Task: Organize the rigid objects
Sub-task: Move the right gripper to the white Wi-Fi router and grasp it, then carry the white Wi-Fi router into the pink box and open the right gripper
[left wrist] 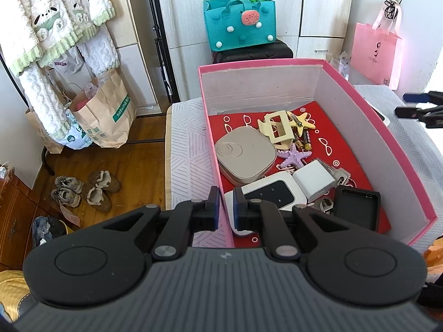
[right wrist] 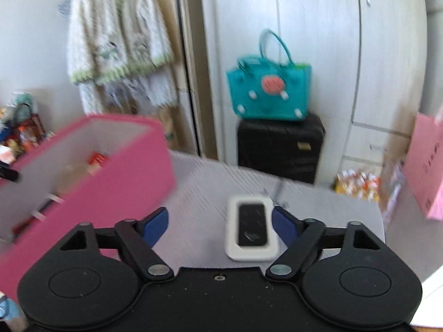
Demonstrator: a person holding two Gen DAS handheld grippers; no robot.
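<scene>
Left gripper (left wrist: 224,207) clamped on near wall of pink box (left wrist: 409,171). Right gripper (right wrist: 220,225) spread wide, pads clear of white device (right wrist: 252,231) lying on grey tablecloth (right wrist: 332,207), just beside right pad. Box left of device, holding clips, charger, keys.

Pale wood-grain wardrobe doors (left wrist: 321,8) fill the far wall, with small metal handles and drawers lower down. A teal felt tote (left wrist: 240,23) sits on a black suitcase (right wrist: 279,148) standing against them. To the left, fluffy cream garments with green trim (left wrist: 52,19) hang on a black rack, above paper shopping bags (left wrist: 106,110) and two pairs of shoes (left wrist: 85,189) on the brown wooden floor (left wrist: 135,166). A pink gift bag (left wrist: 376,52) hangs from a hook at the right, where bright daylight washes the white wall.
</scene>
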